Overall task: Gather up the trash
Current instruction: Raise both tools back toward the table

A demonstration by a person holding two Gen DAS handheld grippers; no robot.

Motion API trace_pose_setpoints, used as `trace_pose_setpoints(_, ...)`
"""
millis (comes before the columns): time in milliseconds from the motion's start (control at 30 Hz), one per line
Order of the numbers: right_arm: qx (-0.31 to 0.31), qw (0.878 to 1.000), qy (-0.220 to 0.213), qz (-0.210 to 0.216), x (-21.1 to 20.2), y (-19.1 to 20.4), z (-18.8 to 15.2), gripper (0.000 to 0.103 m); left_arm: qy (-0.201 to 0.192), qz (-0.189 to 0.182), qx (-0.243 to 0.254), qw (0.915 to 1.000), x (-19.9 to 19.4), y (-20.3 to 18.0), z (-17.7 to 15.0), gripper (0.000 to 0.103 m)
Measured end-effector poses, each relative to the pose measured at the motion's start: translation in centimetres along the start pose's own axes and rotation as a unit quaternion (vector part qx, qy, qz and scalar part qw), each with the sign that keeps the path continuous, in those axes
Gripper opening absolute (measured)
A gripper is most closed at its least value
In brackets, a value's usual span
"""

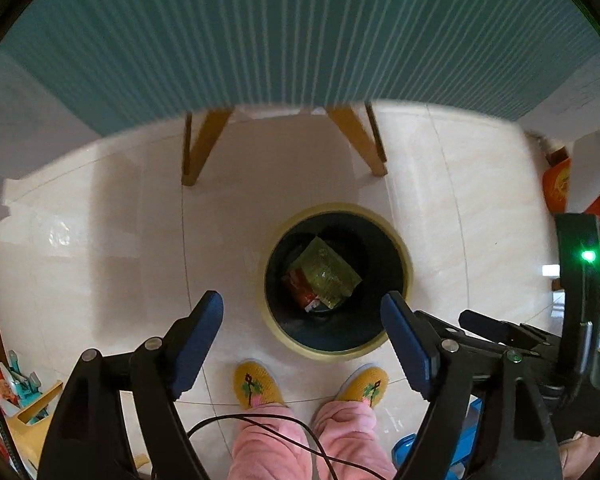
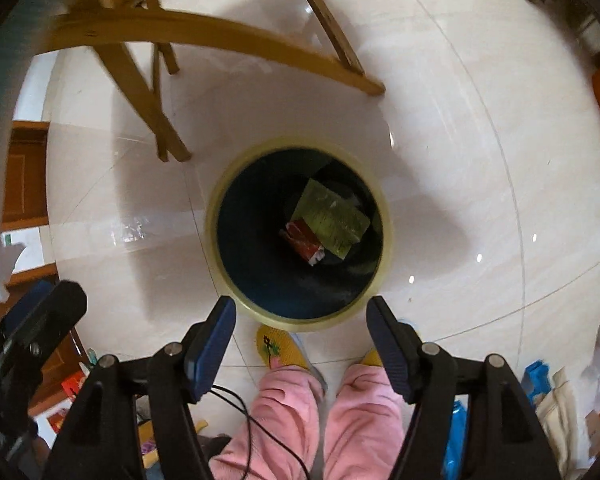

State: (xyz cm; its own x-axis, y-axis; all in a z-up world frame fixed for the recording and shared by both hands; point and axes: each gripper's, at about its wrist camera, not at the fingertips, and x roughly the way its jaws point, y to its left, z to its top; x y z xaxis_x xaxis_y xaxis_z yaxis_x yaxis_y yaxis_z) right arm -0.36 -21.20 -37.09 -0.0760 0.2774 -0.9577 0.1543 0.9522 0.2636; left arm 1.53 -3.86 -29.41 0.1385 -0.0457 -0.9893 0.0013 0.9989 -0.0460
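trash: green wrapper lies flat at the bottom of the bin, partly covering a red wrapper under its lower left edge; both also seen in the right wrist view, green wrapper over red wrapper.
bin: round waste bin with pale yellow rim and dark inside, standing upright on the floor; in the right wrist view the bin sits near frame centre.
left gripper: left gripper points down above the near rim of the bin, blue pads spread wide, nothing between them.
right gripper: right gripper also points down over the near rim, pads spread, nothing pinched.
person: yellow embroidered slippers and pink trousers just beside the bin's near side; a black cable crosses the trousers.
floor: glossy cream tile floor, bin resting on it.
table: teal striped cloth on the table overhangs the top of the left wrist view; wooden legs stand beyond the bin, apart from it.
edges: assorted clutter at the left and right margins, too blurred to identify.
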Motion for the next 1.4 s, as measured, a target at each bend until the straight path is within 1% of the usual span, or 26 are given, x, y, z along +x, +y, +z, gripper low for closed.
trace_pose_setpoints(167, -0.030, 0.999, -0.045, 0.000, -5.9, 1.5, -1.6, 0.068, -0.023, -0.004, -0.001, 0.9997, -5.0, 0.5, 0.3, 0.080)
trace_pose_setpoints(267, -0.037, 0.997, -0.070, 0.006, -9.5, 2.1, -2.4, 0.068, -0.042, -0.007, 0.006, 0.9991, -8.5, 0.1, 0.4, 0.080)
trace_pose_setpoints(400, -0.044, 0.993, -0.106, 0.011, -14.5, 2.9, -3.4, 0.068, -0.057, -0.013, 0.009, 0.9982, -12.0, -0.5, 0.8, 0.080)
trace_pose_setpoints(667, -0.060, 0.984, -0.169, 0.017, -23.9, 4.1, -4.6, 0.068, -0.104, -0.033, 0.003, 0.9940, -20.2, -1.5, 0.9, 0.080)
trace_pose_setpoints(733, -0.065, 0.980, -0.186, 0.021, -26.0, 4.4, -4.9, 0.068, -0.114, -0.035, 0.004, 0.9929, -22.0, -1.6, 0.8, 0.082)
trace_pose_setpoints(767, -0.069, 0.978, -0.193, 0.022, -27.1, 4.7, -5.1, 0.068, -0.121, -0.035, 0.004, 0.9921, -23.1, -1.7, 0.8, 0.087)
trace_pose_setpoints(800, -0.073, 0.977, -0.200, 0.023, -28.0, 4.9, -5.2, 0.068, -0.125, -0.035, 0.003, 0.9916, -23.7, -1.7, 0.6, 0.092)
trace_pose_setpoints(833, -0.078, 0.975, -0.206, 0.025, -28.9, 5.1, -5.4, 0.068, -0.133, -0.037, 0.000, 0.9905, -24.8, -1.7, 0.6, 0.092)
trace_pose_setpoints(867, -0.081, 0.974, -0.211, 0.025, -29.7, 5.3, -5.5, 0.068, -0.137, -0.038, -0.002, 0.9898, -26.0, -2.0, 0.8, 0.092)
trace_pose_setpoints(1033, -0.097, 0.966, -0.237, 0.029, -33.9, 6.0, -6.3, 0.068, -0.166, -0.038, -0.007, 0.9854, -29.1, -2.3, 0.6, 0.092)
trace_pose_setpoints(1167, -0.112, 0.960, -0.253, 0.030, -36.0, 6.2, -7.0, 0.068, -0.191, -0.037, -0.004, 0.9809, -32.0, -3.0, 0.6, 0.092)
trace_pose_setpoints(1333, -0.128, 0.952, -0.274, 0.036, -38.8, 6.6, -7.5, 0.068, -0.218, -0.041, -0.010, 0.9750, -34.7, -2.9, 0.6, 0.092)
trace_pose_setpoints(1400, -0.136, 0.949, -0.283, 0.035, -39.7, 7.0, -7.5, 0.068, -0.231, -0.038, -0.013, 0.9722, -35.8, -3.0, 0.7, 0.092)
